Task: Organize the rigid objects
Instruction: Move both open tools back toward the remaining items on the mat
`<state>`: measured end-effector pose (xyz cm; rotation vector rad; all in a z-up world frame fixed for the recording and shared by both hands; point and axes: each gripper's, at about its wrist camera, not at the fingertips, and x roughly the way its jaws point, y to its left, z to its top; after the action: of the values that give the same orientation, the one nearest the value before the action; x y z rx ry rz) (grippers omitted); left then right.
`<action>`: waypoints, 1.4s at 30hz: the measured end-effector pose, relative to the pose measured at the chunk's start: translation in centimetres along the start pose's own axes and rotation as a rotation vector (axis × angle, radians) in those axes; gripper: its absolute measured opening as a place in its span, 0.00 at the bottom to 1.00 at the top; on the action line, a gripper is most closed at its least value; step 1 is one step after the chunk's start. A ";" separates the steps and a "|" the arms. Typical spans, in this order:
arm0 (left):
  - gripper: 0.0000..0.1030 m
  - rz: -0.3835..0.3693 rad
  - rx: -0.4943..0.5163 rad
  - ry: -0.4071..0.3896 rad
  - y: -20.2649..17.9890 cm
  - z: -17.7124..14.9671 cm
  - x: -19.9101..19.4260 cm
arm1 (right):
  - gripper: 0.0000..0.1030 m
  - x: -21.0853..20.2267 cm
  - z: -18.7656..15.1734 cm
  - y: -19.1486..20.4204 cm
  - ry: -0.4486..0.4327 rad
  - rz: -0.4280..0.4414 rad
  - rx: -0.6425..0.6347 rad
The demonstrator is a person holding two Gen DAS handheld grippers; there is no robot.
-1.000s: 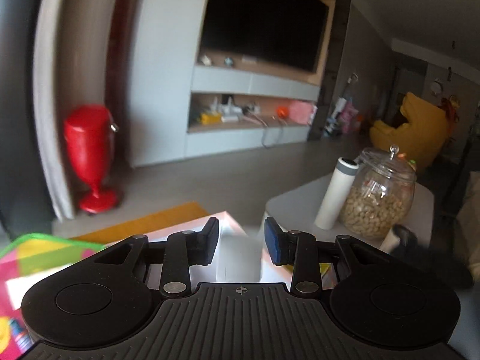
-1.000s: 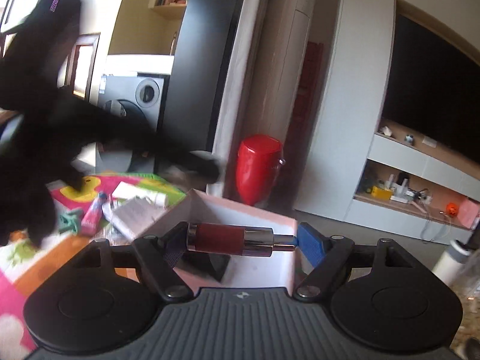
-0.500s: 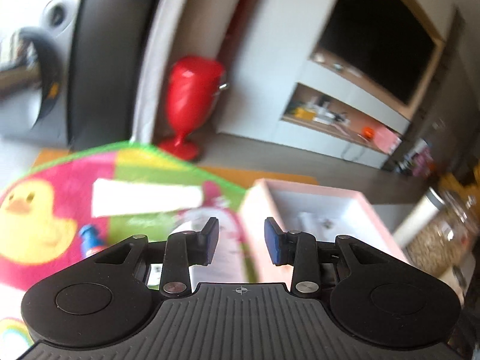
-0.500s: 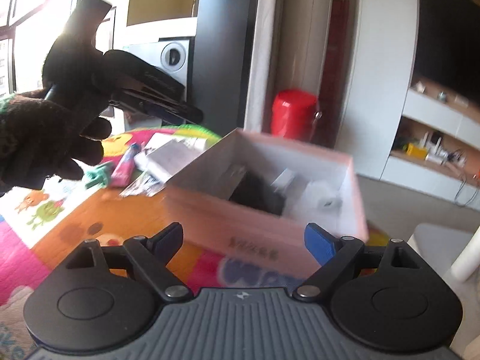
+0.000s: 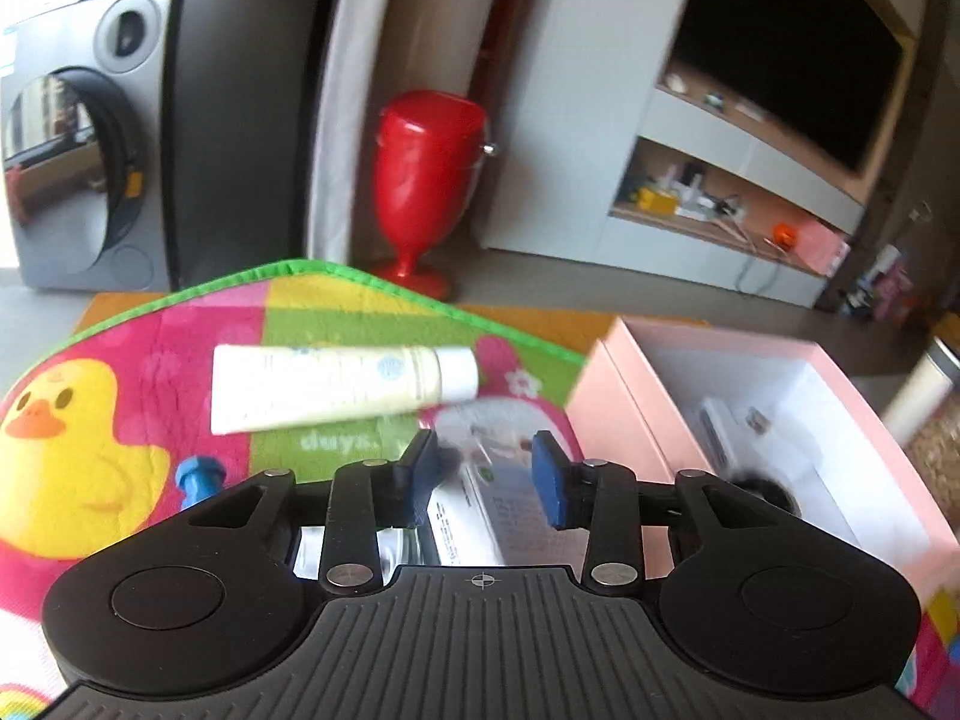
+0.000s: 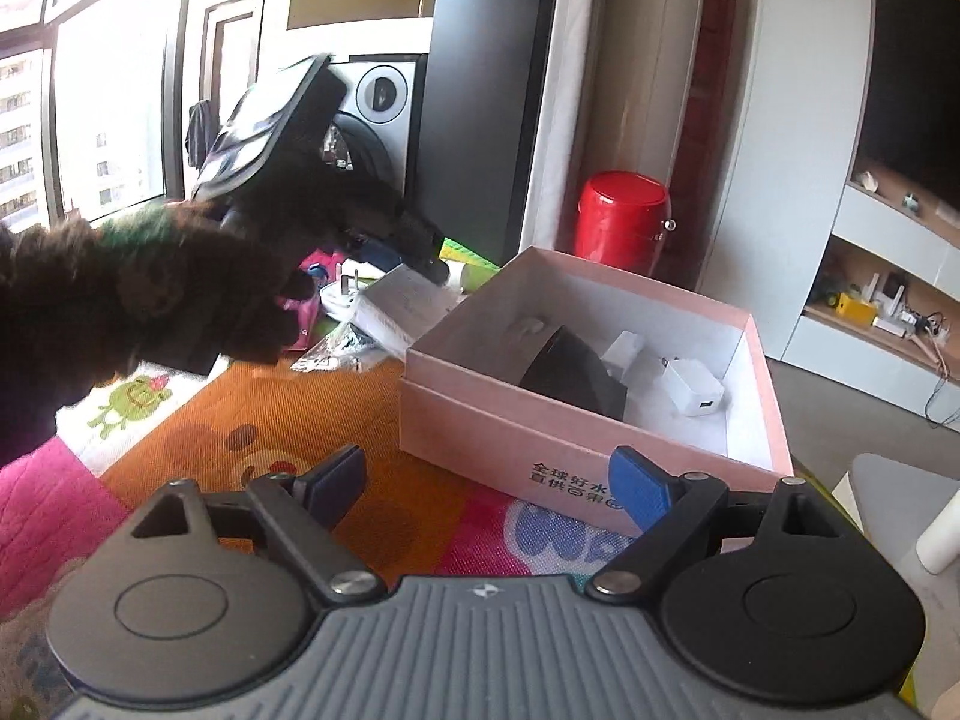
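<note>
A pink open box (image 6: 564,438) sits on the colourful play mat; it holds a black object (image 6: 570,372) and a white charger (image 6: 690,387). It also shows in the left wrist view (image 5: 630,408). My left gripper (image 5: 483,477) is open, just above a white printed carton (image 5: 474,510) lying left of the box. A cream tube (image 5: 336,387) lies on the mat beyond it. My right gripper (image 6: 486,486) is wide open and empty, in front of the box. The left gripper (image 6: 414,246) in a black gloved hand also shows in the right wrist view, over the white carton (image 6: 402,306).
A red vase-shaped bin (image 5: 429,180) stands on the floor behind the mat. A washing machine (image 5: 78,168) is at the far left. A white plug (image 6: 342,294), a pink item and a blue-capped item (image 5: 198,477) lie on the mat. A white side table (image 6: 900,498) is at the right.
My right gripper let go of the red and silver cylinder and drew back from the box. My left gripper swung left and down over the mat, to the white carton.
</note>
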<state>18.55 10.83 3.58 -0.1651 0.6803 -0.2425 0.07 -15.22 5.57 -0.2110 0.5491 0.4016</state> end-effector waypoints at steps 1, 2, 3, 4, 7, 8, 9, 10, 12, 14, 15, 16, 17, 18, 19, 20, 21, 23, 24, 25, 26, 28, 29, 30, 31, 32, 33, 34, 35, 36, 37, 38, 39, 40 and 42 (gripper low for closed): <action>0.39 -0.032 -0.002 0.015 0.1 -0.5 -0.4 | 0.86 0.1 0.0 0.1 0.004 0.002 0.002; 0.39 -0.054 0.003 0.019 0.2 -0.8 -0.6 | 0.86 0.2 0.1 0.2 0.010 0.007 0.003; 0.39 -0.057 0.022 0.017 0.2 -1.5 -1.3 | 0.86 0.2 0.2 0.3 0.015 0.011 0.004; 0.39 -0.068 0.029 0.016 0.3 -2.1 -1.8 | 0.86 0.2 0.2 0.4 0.018 0.015 0.004; 0.39 -0.108 -0.005 0.017 1.1 -3.9 -3.9 | 0.86 0.1 0.4 0.8 0.012 0.026 0.001; 0.36 -0.120 -0.017 0.018 1.5 -4.4 -4.4 | 0.86 0.0 0.4 0.9 0.010 0.028 -0.001; 0.34 -0.125 -0.023 0.030 1.7 -5.1 -5.1 | 0.86 0.0 0.5 1.0 0.010 0.030 -0.004; 0.34 -0.127 -0.024 0.036 1.7 -5.8 -5.8 | 0.86 0.0 0.6 1.2 0.010 0.030 -0.009; 0.34 -0.135 -0.029 0.032 1.9 -7.4 -7.3 | 0.86 0.0 0.9 1.6 0.011 0.030 -0.016; 0.28 -0.141 -0.045 0.031 2.2 -8.7 -8.8 | 0.86 0.0 1.5 1.8 0.007 0.037 -0.022; 0.27 -0.142 -0.059 0.030 2.4 -9.3 -9.4 | 0.86 0.1 2.0 1.9 0.005 0.041 -0.024; 0.27 -0.144 -0.077 0.021 2.7 -9.9 -10.1 | 0.86 0.2 2.7 2.0 0.002 0.047 -0.024; 0.27 -0.145 -0.096 0.006 3.0 -10.4 -10.6 | 0.86 0.4 3.7 2.1 0.002 0.059 -0.019; 0.27 -0.142 -0.119 -0.026 3.4 -10.8 -11.2 | 0.86 0.8 4.9 2.2 0.004 0.077 -0.009; 0.27 -0.134 -0.142 -0.066 3.9 -11.1 -11.8 | 0.86 1.4 6.4 2.3 0.013 0.103 0.006; 0.27 -0.124 -0.168 -0.111 4.3 -11.2 -12.2 | 0.86 2.2 8.0 2.4 0.028 0.126 0.023; 0.27 -0.118 -0.205 -0.160 4.9 -11.3 -12.7 | 0.86 3.4 9.9 2.6 0.051 0.141 0.044; 0.27 -0.123 -0.267 -0.244 6.0 -11.3 -13.5 | 0.86 6.7 13.7 3.4 0.117 0.147 0.067; 0.28 -0.115 -0.288 -0.281 6.5 -11.5 -13.7 | 0.86 8.8 15.5 3.8 0.155 0.148 0.078; 0.28 -0.096 -0.304 -0.297 6.9 -11.6 -13.8 | 0.86 11.0 17.2 4.3 0.196 0.144 0.096; 0.28 -0.074 -0.317 -0.289 7.2 -11.5 -13.6 | 0.86 13.5 18.7 4.8 0.235 0.136 0.113; 0.28 -0.064 -0.356 -0.247 8.0 -11.6 -13.0 | 0.86 18.4 21.0 6.1 0.287 0.087 0.119; 0.28 -0.073 -0.378 -0.234 8.4 -11.7 -12.8 | 0.86 20.8 21.9 6.7 0.297 0.042 0.113; 0.28 -0.079 -0.397 -0.233 8.7 -11.7 -12.8 | 0.85 23.1 22.6 7.3 0.296 -0.006 0.105; 0.28 -0.080 -0.405 -0.242 9.0 -11.8 -12.9 | 0.81 25.1 23.1 7.7 0.291 -0.047 0.099; 0.28 -0.076 -0.409 -0.254 9.1 -11.9 -13.2 | 0.75 27.2 23.6 8.1 0.297 -0.080 0.089; 0.28 -0.064 -0.412 -0.265 9.3 -11.9 -13.3 | 0.72 29.0 23.8 8.3 0.315 -0.096 0.080; 0.28 -0.049 -0.419 -0.269 9.4 -12.0 -13.5 | 0.66 30.9 23.9 8.5 0.347 -0.107 0.074; 0.28 -0.038 -0.431 -0.270 9.7 -12.0 -13.5 | 0.64 32.4 23.7 8.6 0.387 -0.105 0.073; 0.28 -0.034 -0.445 -0.268 10.0 -12.2 -13.6 | 0.62 33.6 23.4 8.7 0.427 -0.093 0.073; 0.28 -0.034 -0.462 -0.264 10.3 -12.2 -13.5 | 0.55 34.3 22.9 8.7 0.464 -0.079 0.073; 0.28 -0.036 -0.475 -0.260 10.5 -12.3 -13.4 | 0.46 34.6 22.4 8.8 0.503 -0.065 0.073; 0.28 -0.038 -0.488 -0.254 10.7 -12.3 -13.3 | 0.42 34.5 21.8 8.8 0.539 -0.041 0.080; 0.28 -0.041 -0.500 -0.248 10.8 -12.3 -13.3 | 0.37 34.0 21.1 8.7 0.561 -0.008 0.090; 0.28 -0.045 -0.523 -0.241 11.2 -12.5 -13.2 | 0.36 32.0 19.9 9.0 0.563 0.037 0.066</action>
<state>2.55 24.34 -0.63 -0.6996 0.4877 -0.0808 30.40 8.91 3.94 -0.2517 1.1189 0.3575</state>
